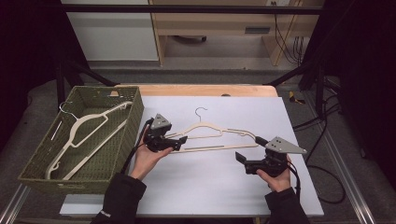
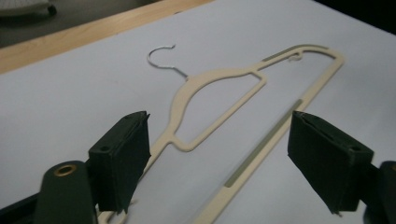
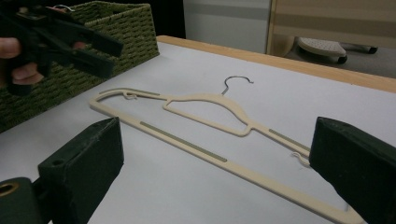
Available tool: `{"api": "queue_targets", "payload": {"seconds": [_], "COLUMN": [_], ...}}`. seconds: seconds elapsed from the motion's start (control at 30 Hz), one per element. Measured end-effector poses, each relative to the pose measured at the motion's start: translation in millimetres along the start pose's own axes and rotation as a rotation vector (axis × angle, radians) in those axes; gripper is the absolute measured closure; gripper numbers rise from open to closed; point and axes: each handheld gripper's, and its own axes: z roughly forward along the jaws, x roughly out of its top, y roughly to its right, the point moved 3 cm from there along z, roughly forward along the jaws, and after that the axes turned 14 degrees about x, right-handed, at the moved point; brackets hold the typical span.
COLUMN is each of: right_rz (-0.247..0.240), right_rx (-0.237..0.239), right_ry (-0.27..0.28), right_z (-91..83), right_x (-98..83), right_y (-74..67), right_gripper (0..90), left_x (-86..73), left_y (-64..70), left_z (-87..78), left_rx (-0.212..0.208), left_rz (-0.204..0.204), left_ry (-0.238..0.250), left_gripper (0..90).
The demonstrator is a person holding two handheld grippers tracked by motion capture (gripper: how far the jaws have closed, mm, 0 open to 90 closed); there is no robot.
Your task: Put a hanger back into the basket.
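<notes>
Evidently positioned for pickup: left gripper (image 1: 180,141) and right gripper (image 1: 247,148) straddle the hanger (image 1: 212,133) ends, jaws open, nothing gripped.

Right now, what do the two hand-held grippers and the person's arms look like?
Both tools are black with two blocky jaws faced by flat, dark pads. The left hand-held gripper and the right hand-held gripper each carry a grey three-cornered plate on top, dotted with small holes, and trail a black cable. A brass-coloured ring sits beside the left one's jaw. The person wears dark long sleeves.
</notes>
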Motion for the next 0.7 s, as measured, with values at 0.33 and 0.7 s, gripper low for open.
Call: {"api": "queue_targets", "payload": {"seconds": [0.33,0.7], "right_rz": [0.001,0.001], "right_rx": [0.004,0.010], "right_ry": [-0.013,-0.020], "right_z": [2.9,4.4], "right_x": [-2.3,-3.8], "right_y": [1.2,1.6], "right_gripper": [3.7,3.9], "left_x": [-25.6,-38.7], "left_y": [-28.8,-38.6], "left_z": [49.9,67.3], "left_rx": [0.064,0.102], "left_rz": [-0.022,0.005], "left_ry": [-0.135,-0.197], "left_gripper": [34.4,56.2]}}
